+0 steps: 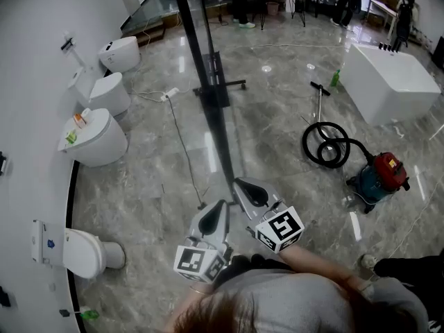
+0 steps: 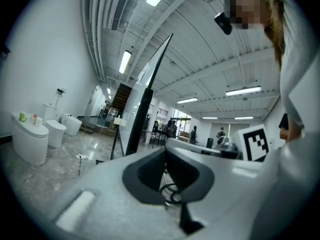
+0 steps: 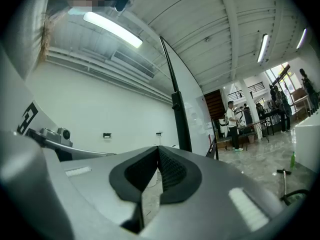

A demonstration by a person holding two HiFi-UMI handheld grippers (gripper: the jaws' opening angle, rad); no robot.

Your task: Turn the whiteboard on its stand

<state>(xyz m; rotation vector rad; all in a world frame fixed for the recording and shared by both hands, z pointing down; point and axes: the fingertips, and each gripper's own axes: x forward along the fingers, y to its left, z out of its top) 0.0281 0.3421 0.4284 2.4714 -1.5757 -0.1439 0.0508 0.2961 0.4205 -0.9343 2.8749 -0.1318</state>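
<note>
- The whiteboard (image 1: pixel 220 141) stands upright on the grey stone floor (image 1: pixel 277 123). From the head view it shows edge-on, as a thin dark line running from the top of the picture down toward the two grippers.
- Its stand (image 1: pixel 220 87) has a dark foot bar that rests on the floor about halfway along that line.
- The left gripper (image 1: pixel 220 207) is held level, with its jaws closed and nothing between them. In the left gripper view (image 2: pixel 166 151) the whiteboard (image 2: pixel 145 89) rises to the left of the jaws, apart from them.
- The right gripper (image 1: pixel 241 182) lies just beside the near end of the board's edge — whether it touches cannot be told.
- In the right gripper view (image 3: pixel 158 149) its jaws are pressed together on nothing. The whiteboard (image 3: pixel 192 109), with its dark edge frame, stands just right of the tips.
- Toilets (image 1: pixel 97 141) line the white wall (image 1: pixel 35 82) on the left.
- A red and blue vacuum cleaner (image 1: pixel 378 175) with a coiled black hose sits on the right — beyond it is a white bathtub (image 1: pixel 385 82).
</note>
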